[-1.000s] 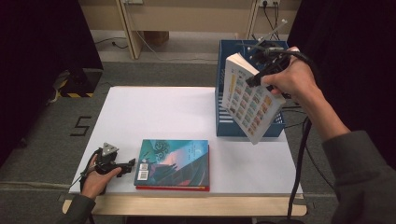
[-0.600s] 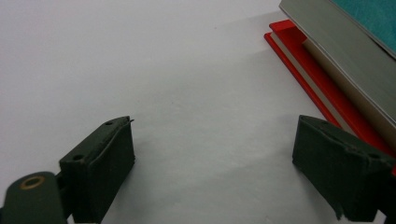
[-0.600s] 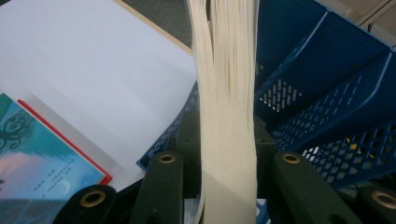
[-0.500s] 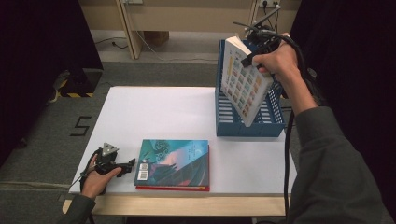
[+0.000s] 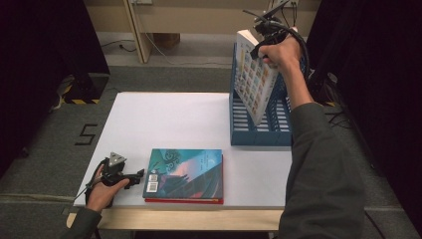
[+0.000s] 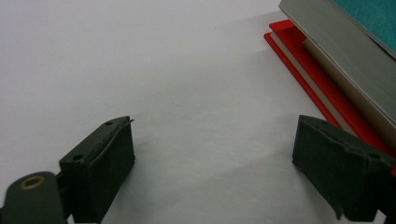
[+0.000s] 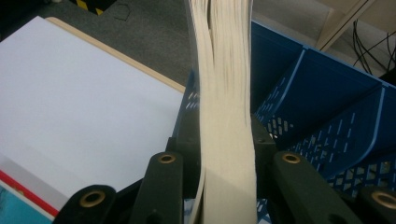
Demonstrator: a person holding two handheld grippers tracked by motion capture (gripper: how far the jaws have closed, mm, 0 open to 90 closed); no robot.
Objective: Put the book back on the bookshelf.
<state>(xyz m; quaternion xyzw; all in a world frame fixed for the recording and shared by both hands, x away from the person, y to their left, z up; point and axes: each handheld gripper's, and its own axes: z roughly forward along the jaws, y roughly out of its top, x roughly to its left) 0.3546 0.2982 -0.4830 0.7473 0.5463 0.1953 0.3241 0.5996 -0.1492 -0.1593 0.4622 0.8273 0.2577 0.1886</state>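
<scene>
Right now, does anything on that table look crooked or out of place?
Nothing is spilled or damaged. The book clamped in the right gripper hangs tilted above the blue rack. The teal book sits slightly askew on a red book.

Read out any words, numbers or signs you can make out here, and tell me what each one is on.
"5": dark figure marked on the grey floor left of the table.
Teal book lying on the table: cover lettering and the barcode sticker are too small to read.
Held book, clamped in the right hand-held gripper over the blue rack: rows of coloured squares, any print is too blurred to read.
</scene>
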